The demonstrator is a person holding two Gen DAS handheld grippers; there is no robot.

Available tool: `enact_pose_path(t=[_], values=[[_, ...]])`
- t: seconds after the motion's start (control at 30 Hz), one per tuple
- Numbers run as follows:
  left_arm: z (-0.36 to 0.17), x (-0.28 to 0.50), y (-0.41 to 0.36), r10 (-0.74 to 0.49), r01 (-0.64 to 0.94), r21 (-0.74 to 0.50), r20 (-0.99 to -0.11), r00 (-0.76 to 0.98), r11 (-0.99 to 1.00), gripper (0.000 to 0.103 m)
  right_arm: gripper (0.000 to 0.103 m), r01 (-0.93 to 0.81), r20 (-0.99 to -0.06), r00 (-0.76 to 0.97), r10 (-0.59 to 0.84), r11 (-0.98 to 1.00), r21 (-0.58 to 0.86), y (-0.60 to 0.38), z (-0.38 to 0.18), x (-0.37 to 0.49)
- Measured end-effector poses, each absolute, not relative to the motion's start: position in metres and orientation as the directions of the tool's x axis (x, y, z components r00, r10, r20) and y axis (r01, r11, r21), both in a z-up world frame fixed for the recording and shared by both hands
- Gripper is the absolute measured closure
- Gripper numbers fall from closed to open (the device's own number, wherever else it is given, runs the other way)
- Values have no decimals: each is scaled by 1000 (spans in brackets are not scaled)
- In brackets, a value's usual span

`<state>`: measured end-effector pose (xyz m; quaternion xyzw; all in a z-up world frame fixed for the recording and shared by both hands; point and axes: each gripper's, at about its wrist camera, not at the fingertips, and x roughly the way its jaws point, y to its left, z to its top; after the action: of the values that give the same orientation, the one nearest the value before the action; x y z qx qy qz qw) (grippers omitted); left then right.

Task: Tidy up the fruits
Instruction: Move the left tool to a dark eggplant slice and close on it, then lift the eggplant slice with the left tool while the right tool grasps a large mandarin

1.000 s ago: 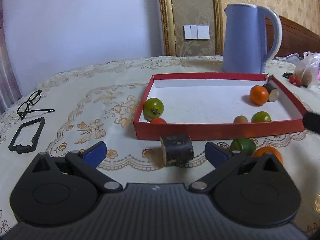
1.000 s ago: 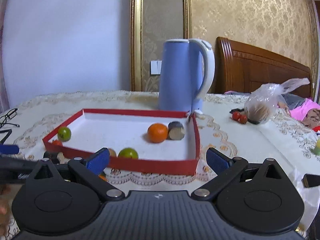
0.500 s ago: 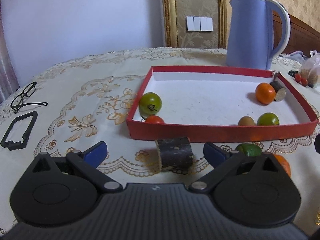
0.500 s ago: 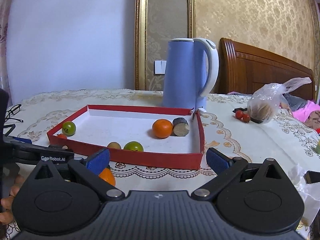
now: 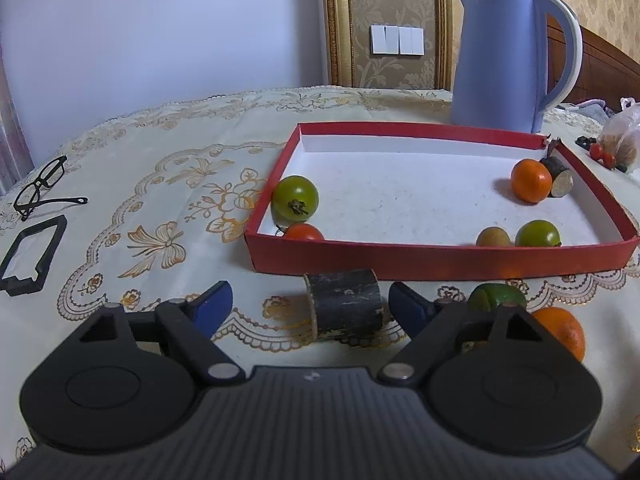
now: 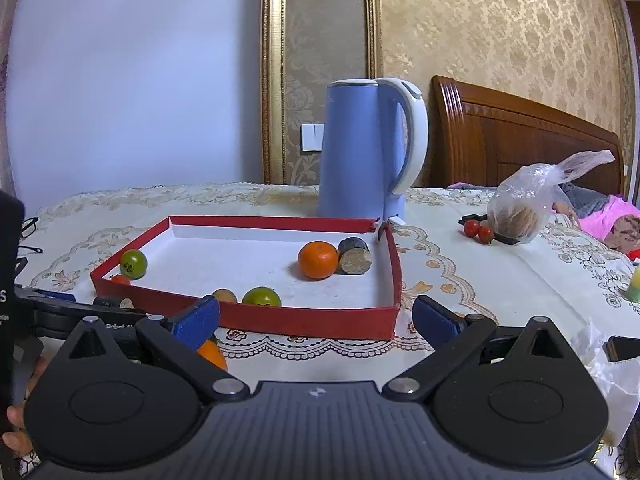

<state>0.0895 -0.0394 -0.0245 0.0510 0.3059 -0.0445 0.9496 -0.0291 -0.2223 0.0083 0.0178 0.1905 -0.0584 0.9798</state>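
Left gripper [image 5: 310, 306] has just been closing its jaws around the dark sugarcane piece [image 5: 344, 304] on the tablecloth, but the pads do not touch it yet. Right gripper [image 6: 316, 322] waits wide apart with nothing in it. Six pieces sit in the red tray [image 5: 440, 258], while a green fruit [image 5: 496, 298] and an orange [image 5: 560, 330] are left outside.

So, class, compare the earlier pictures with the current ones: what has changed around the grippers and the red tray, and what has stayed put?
The left gripper has edged closer to the dark cane piece lying before the red tray; its jaws have just been closing around it, pads not yet pressing. Nothing was picked up or released. The right gripper stayed open and still, and the fruits in the tray and the kettle kept their places.
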Motion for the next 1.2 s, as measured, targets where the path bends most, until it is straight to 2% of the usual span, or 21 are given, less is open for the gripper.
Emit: enact_pose_path(t=[0.13, 0.27, 0.4, 0.7, 1.0, 1.1, 1.2], values=[[-25, 91, -39, -65, 127, 64, -592, 803, 990, 40, 0, 115, -379, 919, -105, 993, 4, -221, 8, -29], [-25, 90, -39, -96, 150, 42, -593, 800, 988, 50, 0, 111, -384, 918, -104, 994, -3, -220, 8, -31], [-23, 89, -40, -139, 185, 17, -594, 792, 983, 70, 0, 91, -391, 916, -88, 996, -12, -218, 7, -33], [-18, 86, -29, -141, 167, -12, -590, 795, 986, 71, 0, 20, -428, 902, -55, 996, -85, -200, 0, -32], [-11, 76, -20, -68, 117, 58, -537, 841, 991, 71, 0, -61, -473, 881, 2, 992, -110, -184, -10, -24], [-10, 74, -19, -78, 126, 53, -536, 840, 991, 72, 7, -86, -497, 868, 24, 991, -103, -180, -13, -19], [-9, 73, -19, -83, 132, 54, -536, 840, 990, 72, 21, -107, -525, 850, 40, 990, -97, -178, -17, -12]])
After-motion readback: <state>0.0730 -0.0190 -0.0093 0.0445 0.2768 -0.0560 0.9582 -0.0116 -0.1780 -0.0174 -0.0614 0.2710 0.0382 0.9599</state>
